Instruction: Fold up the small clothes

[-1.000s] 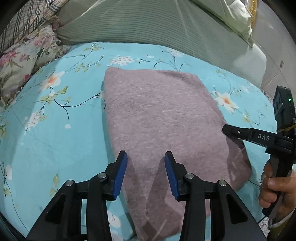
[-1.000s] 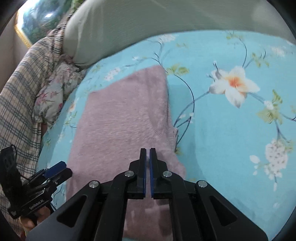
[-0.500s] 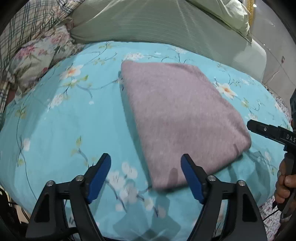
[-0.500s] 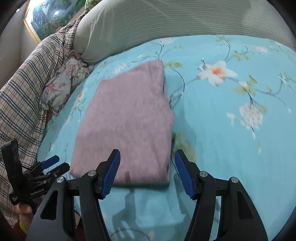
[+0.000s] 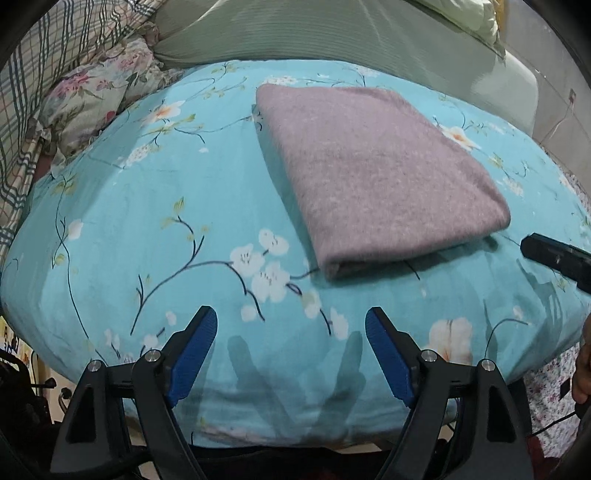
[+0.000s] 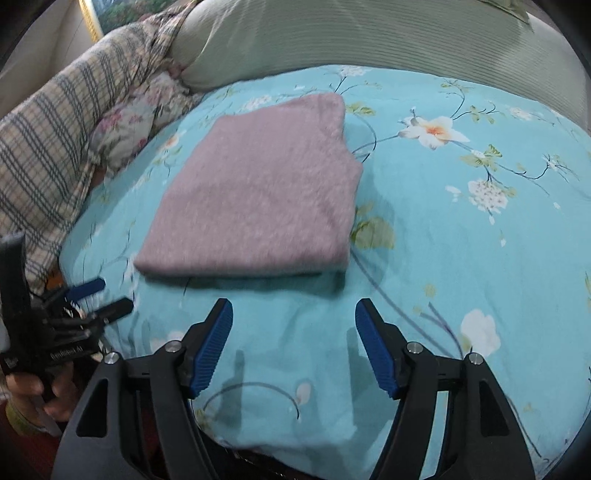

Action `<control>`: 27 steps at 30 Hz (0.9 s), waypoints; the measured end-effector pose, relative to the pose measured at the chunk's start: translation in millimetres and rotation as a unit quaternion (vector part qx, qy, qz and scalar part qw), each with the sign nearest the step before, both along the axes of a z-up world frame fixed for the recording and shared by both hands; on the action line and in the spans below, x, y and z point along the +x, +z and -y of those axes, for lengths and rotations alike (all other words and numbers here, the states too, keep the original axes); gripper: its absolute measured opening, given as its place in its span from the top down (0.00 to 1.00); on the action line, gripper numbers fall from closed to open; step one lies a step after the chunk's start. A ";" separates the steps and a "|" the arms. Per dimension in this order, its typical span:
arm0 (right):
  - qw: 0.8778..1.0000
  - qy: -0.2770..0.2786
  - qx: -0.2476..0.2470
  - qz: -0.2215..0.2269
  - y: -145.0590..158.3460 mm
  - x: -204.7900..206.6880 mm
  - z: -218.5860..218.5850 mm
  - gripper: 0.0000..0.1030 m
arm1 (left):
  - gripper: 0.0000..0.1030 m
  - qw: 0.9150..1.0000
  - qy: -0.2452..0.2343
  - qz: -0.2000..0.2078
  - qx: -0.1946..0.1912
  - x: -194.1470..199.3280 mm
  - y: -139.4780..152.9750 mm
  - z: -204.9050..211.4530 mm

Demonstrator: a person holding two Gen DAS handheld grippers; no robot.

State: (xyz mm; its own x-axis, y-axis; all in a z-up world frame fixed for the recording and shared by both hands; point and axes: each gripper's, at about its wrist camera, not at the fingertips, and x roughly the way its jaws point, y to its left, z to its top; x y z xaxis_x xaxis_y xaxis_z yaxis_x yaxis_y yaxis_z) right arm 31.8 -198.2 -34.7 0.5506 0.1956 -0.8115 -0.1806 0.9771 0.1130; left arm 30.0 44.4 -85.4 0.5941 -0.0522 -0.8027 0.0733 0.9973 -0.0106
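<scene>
Left wrist view
Garment: folded mauve cloth (image 5: 373,173) lies flat as a neat rectangle on the turquoise floral bedspread (image 5: 147,221), its thick folded edge turned toward the camera.
Left gripper: left gripper (image 5: 291,334) hangs over bare bedspread on the near side of the cloth, well short of that folded edge; blue-padded jaws spread wide, nothing between them.
Right gripper: one black finger of the right gripper (image 5: 554,256) juts in from the frame's right border, just off the cloth's near right corner and not touching it; from this side its opening cannot be judged.
Beyond the cloth: green ribbed pillow (image 5: 314,33) lies along the far side; floral cushion (image 5: 96,88) and plaid blanket (image 5: 40,66) sit off the cloth's far left corner.

Right wrist view
Garment: same cloth (image 6: 258,192) rests on the bedspread (image 6: 461,240), its near folded edge running across the frame.
Right gripper: right gripper (image 6: 293,326) sits a little way off that near edge, roughly opposite the cloth's near right corner, over bare sheet; jaws wide apart and empty.
Left gripper: left gripper (image 6: 101,295), held in a hand (image 6: 33,391), is off the cloth's near left corner, fingers parted, gripping nothing.
Beyond the cloth: green pillow (image 6: 369,37) behind; plaid blanket (image 6: 55,129) off its left side.
</scene>
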 end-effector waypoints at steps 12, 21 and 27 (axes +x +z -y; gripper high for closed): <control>0.999 0.037 -0.011 0.014 24.1 -15.1 -14.6 0.18 | 0.19 0.998 -0.007 0.037 0.052 -12.8 39.6 4.2; 0.998 0.038 0.003 0.040 44.7 -13.4 -13.2 0.05 | 0.16 0.994 0.012 0.067 0.085 -8.6 75.4 5.2; 0.999 0.036 0.008 0.006 18.1 -7.5 -13.2 0.05 | 0.16 0.995 0.007 0.046 0.088 1.4 54.0 7.0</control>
